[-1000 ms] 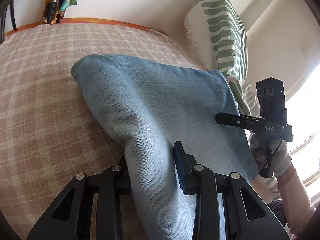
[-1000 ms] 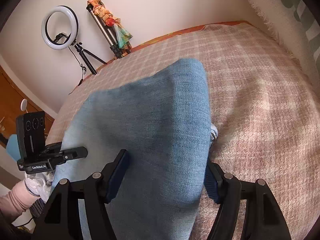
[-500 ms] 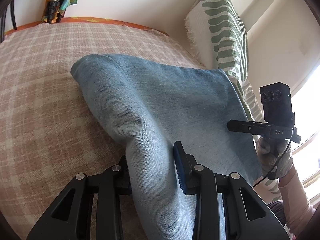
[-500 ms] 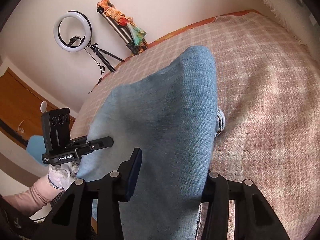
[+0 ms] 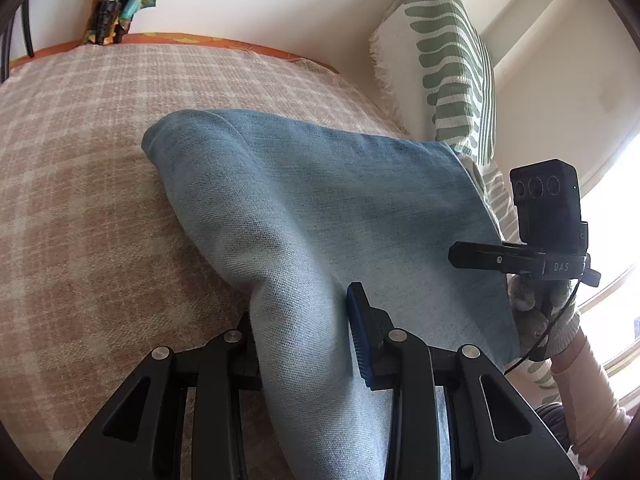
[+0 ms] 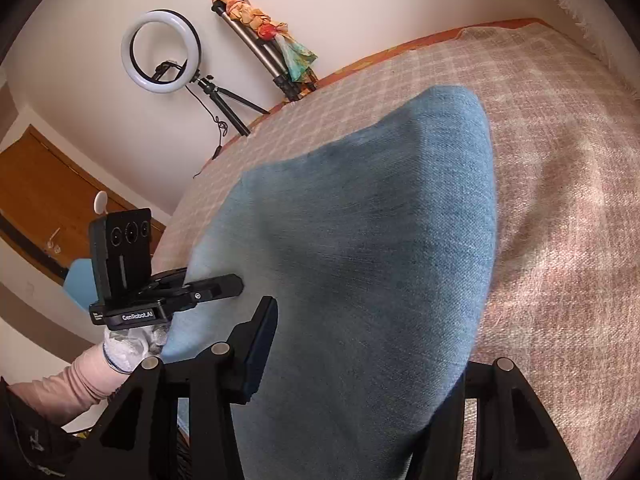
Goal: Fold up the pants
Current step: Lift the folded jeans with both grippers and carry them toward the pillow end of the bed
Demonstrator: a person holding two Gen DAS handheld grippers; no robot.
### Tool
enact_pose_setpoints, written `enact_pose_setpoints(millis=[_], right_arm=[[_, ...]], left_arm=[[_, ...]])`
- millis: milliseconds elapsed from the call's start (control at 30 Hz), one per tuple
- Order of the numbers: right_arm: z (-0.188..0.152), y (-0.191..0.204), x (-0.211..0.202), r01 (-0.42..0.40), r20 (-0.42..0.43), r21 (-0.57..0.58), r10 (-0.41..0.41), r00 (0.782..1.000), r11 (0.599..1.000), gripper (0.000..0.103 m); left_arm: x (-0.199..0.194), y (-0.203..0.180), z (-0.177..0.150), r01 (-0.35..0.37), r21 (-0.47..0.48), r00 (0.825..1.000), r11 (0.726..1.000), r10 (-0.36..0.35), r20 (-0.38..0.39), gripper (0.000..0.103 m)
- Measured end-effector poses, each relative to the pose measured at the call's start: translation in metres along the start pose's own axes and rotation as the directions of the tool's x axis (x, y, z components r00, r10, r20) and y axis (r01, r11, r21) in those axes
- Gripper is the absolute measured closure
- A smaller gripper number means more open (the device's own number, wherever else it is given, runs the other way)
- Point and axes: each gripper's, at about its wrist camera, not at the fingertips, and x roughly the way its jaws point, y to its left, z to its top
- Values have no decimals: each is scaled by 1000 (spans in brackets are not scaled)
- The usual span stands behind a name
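The blue denim pants lie folded on the plaid bedspread, with their near end lifted. My left gripper is shut on the pants' near left corner, with cloth bunched between the fingers. My right gripper is shut on the pants' near right corner; its right finger is hidden by the cloth. Each gripper shows in the other's view: the right one at the pants' right edge, the left one at their left edge.
A green-and-white patterned pillow leans on the wall at the bed's far right. A ring light on a tripod and a second tripod draped with a colourful cloth stand beyond the bed's far left edge. A wooden door is at the left.
The right gripper has moved back toward me and upward with the pants' edge, lifting the near end further. The left gripper has barely moved.
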Motion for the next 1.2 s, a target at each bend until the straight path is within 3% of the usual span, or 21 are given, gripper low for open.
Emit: enact_pose_setpoints(millis=[133, 267, 367, 400, 467, 567, 833, 1000, 1200], right_arm=[[-1, 30, -12, 23, 7, -113, -23, 1000, 993, 55], [-6, -4, 8, 152, -57, -27, -153, 987, 988, 55], [-11, -18, 9, 104, -43, 36, -102, 994, 994, 54], [-11, -16, 10, 103, -35, 42, -102, 994, 994, 55], [-13, -7, 13, 107, -29, 32, -106, 994, 994, 69], [-8, 10, 8, 137, -2, 7, -137, 991, 991, 80], [-2, 55, -10, 207, 78, -59, -202, 976, 977, 85], [16, 87, -19, 239, 139, -110, -223, 965, 965, 85], [64, 106, -25, 280, 182, -174, -249, 951, 944, 85]], left_arm=[[-4, 0, -2, 4, 3, 1000, 1000, -4, 6, 72], [-1, 3, -4, 5, -13, 1000, 1000, -5, -4, 71], [0, 7, -4, 14, -37, 1000, 999, -14, -10, 66], [0, 8, -5, 21, -39, 1000, 999, -21, -6, 67], [-2, 7, -8, 15, -28, 1000, 999, -15, 5, 72], [-9, -1, -7, -1, 1, 1000, 1000, 1, 27, 85], [-43, -15, -3, -5, 22, 996, 1000, 3, 84, 91], [-71, -24, 21, -21, 47, 987, 999, 14, 157, 91], [-85, -27, 68, -76, 96, 975, 992, 54, 214, 91]])
